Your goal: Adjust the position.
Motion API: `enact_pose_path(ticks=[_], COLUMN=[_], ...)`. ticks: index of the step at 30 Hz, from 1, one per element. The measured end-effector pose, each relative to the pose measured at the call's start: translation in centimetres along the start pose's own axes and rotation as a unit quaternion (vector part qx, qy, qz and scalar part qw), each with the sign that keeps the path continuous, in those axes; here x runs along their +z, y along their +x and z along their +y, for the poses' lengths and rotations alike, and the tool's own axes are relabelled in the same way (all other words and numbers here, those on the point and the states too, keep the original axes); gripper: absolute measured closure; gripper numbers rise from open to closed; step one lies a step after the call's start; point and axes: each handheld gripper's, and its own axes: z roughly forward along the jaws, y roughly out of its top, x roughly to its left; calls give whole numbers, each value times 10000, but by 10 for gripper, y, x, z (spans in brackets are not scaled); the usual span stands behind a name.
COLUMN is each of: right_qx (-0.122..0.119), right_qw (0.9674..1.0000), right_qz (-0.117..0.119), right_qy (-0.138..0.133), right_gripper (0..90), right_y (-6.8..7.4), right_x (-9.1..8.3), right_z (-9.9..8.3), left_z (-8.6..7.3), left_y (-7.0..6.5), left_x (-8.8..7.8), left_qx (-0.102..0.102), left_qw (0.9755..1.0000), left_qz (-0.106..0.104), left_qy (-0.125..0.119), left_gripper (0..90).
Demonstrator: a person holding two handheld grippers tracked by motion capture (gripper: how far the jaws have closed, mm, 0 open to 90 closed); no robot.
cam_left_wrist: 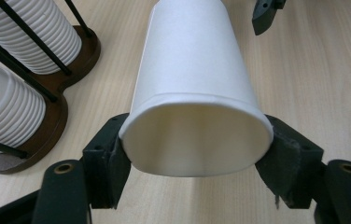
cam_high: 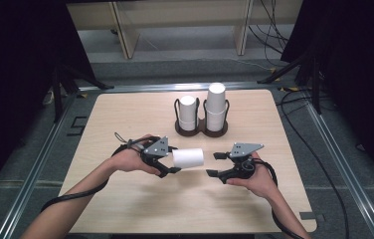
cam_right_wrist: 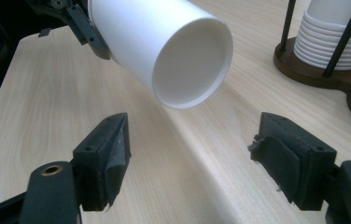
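The left gripper (cam_high: 167,162) holds a white paper cup (cam_high: 188,158) on its side above the table (cam_high: 125,199) — its two black pads (cam_left_wrist: 110,163) squeeze the cup at the wide rim end, one on each side. The cup's small closed end points across at the right gripper (cam_high: 218,164). That gripper's jaws stand apart with nothing between them, and the cup's end hangs just in front of them, not touching. Behind, two stacks of cups (cam_high: 215,107) stand in a dark holder (cam_high: 201,130).
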Motion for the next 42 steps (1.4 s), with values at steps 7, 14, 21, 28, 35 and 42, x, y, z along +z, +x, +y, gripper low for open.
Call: enact_pose_path(ticks=[7,14,21,28,35,42], right_qx=[-48,-37,-54,-225,-269,-335], right_qw=[10000,9998,9994,9990,9988,9984], right_qz=[29,105,143,208,268,297], right_qy=[56,187,310,328,314,357], right_gripper=[261,261,249,226,226,225], right_y=[1,2,4,4,5,6], right_x=[1,0,3,5,6,7], right_z=[1,2,1,3,5,7], left_z=[6,10,14,17,22,28], left_y=[1,1,-1,-1,-2,-2], left_x=[0,0,0,1,1,1], left_qx=[162,297,413,476,566,685], left_qw=[9995,9986,9975,9970,9960,9948], left_qz=[-42,-222,-309,-373,-425,-460], left_qy=[263,383,490,493,545,595], left_gripper=[313,314,316,317,318,322])
